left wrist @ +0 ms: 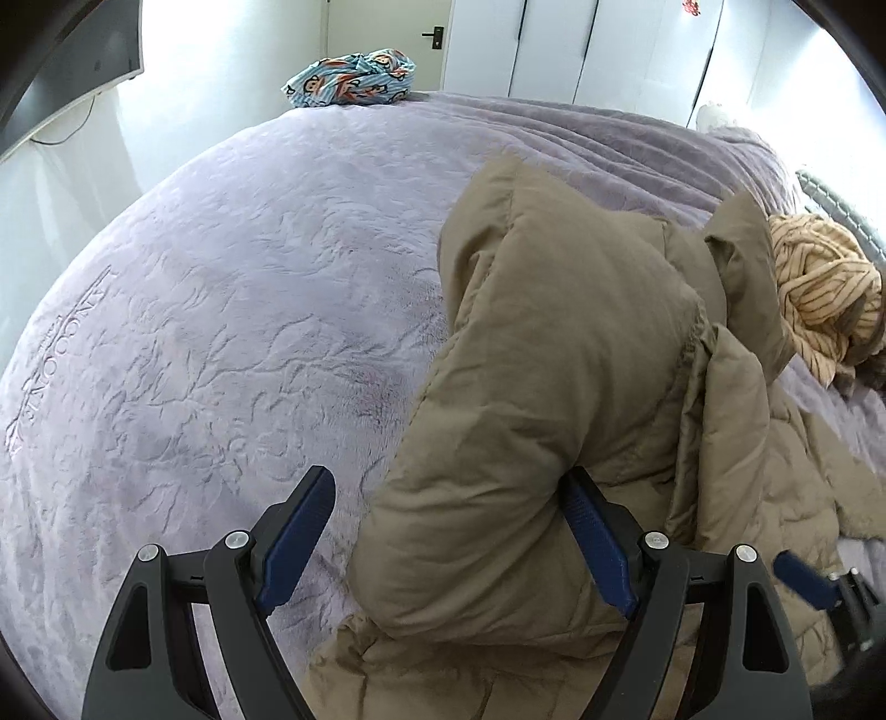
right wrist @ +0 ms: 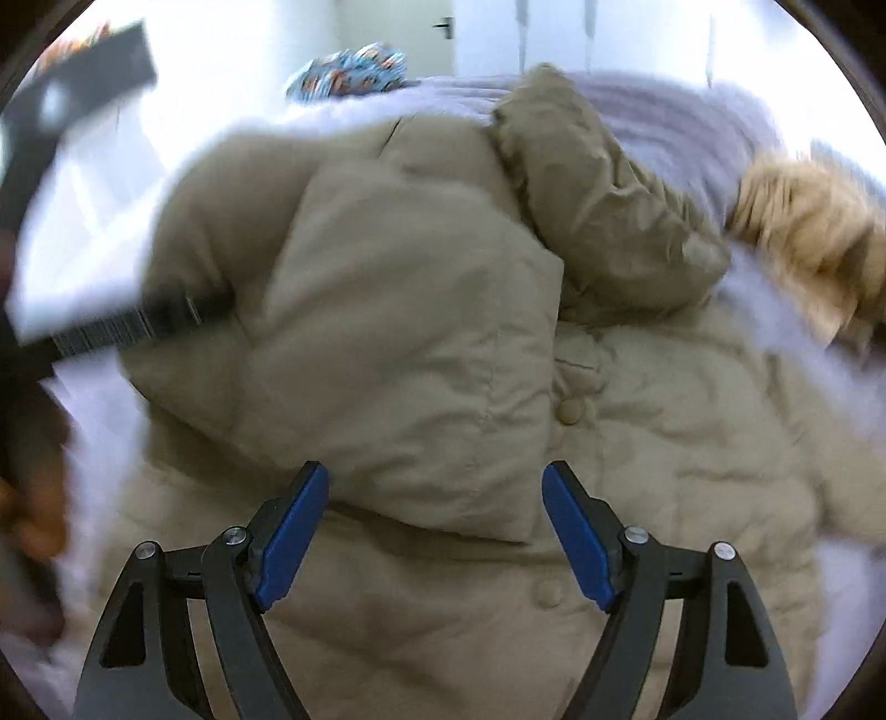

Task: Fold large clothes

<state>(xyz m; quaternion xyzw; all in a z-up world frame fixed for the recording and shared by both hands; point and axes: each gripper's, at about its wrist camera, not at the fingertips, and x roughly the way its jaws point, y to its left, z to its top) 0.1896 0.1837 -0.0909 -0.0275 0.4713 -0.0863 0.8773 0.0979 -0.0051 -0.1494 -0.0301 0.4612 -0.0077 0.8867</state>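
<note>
A large khaki padded jacket (left wrist: 565, 354) lies on the lilac blanket (left wrist: 221, 310) of a bed, one sleeve folded across its body. My left gripper (left wrist: 448, 498) is open, its jaws wide apart around the end of the folded sleeve, not closed on it. The right gripper shows at the lower right edge of the left wrist view (left wrist: 803, 576). In the blurred right wrist view my right gripper (right wrist: 434, 493) is open above the jacket's buttoned front (right wrist: 443, 354). The left gripper's finger (right wrist: 138, 321) shows at the jacket's left edge.
A blue cartoon-print garment (left wrist: 354, 77) lies at the bed's far edge. An orange striped garment (left wrist: 819, 288) lies bunched to the right of the jacket. White wardrobe doors (left wrist: 581, 50) and a door stand behind the bed. A dark monitor (left wrist: 72, 55) is at the upper left.
</note>
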